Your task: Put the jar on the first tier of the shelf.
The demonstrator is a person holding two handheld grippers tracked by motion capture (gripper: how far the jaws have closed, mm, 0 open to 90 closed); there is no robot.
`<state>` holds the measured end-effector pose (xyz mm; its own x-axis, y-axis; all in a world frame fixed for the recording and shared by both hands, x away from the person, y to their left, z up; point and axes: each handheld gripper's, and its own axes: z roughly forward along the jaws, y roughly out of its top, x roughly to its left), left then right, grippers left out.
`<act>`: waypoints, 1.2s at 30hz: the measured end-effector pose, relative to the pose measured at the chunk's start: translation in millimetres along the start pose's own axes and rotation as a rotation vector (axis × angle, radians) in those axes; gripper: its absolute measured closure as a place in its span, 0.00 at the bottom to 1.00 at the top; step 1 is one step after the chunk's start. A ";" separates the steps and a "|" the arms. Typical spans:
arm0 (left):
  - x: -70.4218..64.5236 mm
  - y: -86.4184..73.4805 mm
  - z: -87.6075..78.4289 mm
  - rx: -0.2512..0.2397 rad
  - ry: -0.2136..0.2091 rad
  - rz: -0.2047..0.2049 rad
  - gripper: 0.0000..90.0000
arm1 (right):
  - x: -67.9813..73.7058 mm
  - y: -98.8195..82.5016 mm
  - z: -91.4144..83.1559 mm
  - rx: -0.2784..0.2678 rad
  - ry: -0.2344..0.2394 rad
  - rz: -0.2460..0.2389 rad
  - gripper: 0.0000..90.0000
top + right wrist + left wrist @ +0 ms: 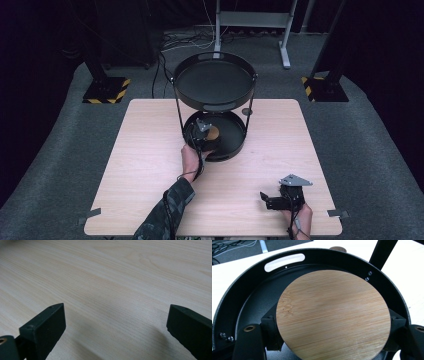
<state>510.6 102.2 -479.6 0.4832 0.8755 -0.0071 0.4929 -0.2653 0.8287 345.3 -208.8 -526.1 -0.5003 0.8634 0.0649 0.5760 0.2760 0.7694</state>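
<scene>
A round wooden disc (333, 315), flat, pale brown w/ fine straight grain, is pinched at its edges by the left gripper (202, 136), one black jaw at 9 o'clock of the disc and one at 3 o'clock in the left gripper view. The disc is held over the lower tray (244, 297) of a two-tier stand, a round black metal tray w/ a matte speckled rim and a slot handle (284, 262) cut in its wall at approx. 11 o'clock. Whether the disc touches the tray floor cannot be told. A second, wider black tray (215, 80) is carried above on thin black posts (178, 107). A small dark round knob-like thing (246, 111), possibly wood, is seen on the table just beyond the lower tray rim at 1 o'clock.

The left hand (190, 159) is reached forward from 6 o'clock, forearm in a patterned sleeve (165, 215), gripper tilted down into the lower tier. The right gripper (270, 201) is rested low near the table's 5 o'clock corner, jaws spread wide w/ nothing between them, pointed toward 9 o'clock.

The table (150, 165) is light wood laminate, squarish w/ rounded corners. Grey carpet (60, 150) is laid beneath; black stands w/ yellow-black hazard bases (105, 91) and loose cables are seen at 11 and 1 o'clock, against a dark room.
</scene>
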 end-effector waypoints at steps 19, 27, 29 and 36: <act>-1.7 -10.7 6.4 -0.012 0.027 0.042 0.24 | 0.4 -0.2 -0.2 -0.004 -0.002 -0.002 0.02; 1.6 -12.2 -5.4 -0.015 0.024 0.046 0.06 | 0.2 -0.2 -0.2 -0.005 -0.002 -0.003 0.02; 2.6 -12.1 -10.0 -0.018 0.017 0.047 0.05 | 0.3 -0.2 -0.2 -0.004 -0.004 -0.002 0.02; 7.8 -12.8 -27.5 -0.005 -0.012 0.052 0.00 | 0.4 -0.1 0.0 -0.001 -0.003 -0.001 0.02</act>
<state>488.2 123.4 -474.8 0.5164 0.8558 0.0293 0.4631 -0.3079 0.8311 345.0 -208.5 -526.1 -0.4990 0.8644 0.0620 0.5745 0.2764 0.7704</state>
